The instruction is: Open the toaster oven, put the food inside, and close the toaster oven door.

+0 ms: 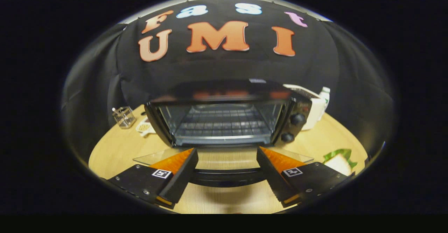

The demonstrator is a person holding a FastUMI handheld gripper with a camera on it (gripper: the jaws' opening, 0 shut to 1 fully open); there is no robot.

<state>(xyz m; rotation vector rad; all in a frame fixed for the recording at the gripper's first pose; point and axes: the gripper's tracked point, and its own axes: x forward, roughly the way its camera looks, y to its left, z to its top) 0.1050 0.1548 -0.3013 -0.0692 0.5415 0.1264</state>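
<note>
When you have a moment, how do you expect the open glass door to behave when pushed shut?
The glass door looks rigid and should swing up on its hinge. Its smooth pane may be slippery; the handle between the open claw fingers seems safer.

Recording booth, black cloth wall (224, 68), wooden table (115, 149), toaster oven (227, 117)

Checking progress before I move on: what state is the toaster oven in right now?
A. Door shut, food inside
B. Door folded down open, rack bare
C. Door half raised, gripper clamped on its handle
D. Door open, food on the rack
B: the toaster oven has its glass door lying flat, its rack is bare, the food sits on the table, and the open gripper straddles the door handle.
</note>
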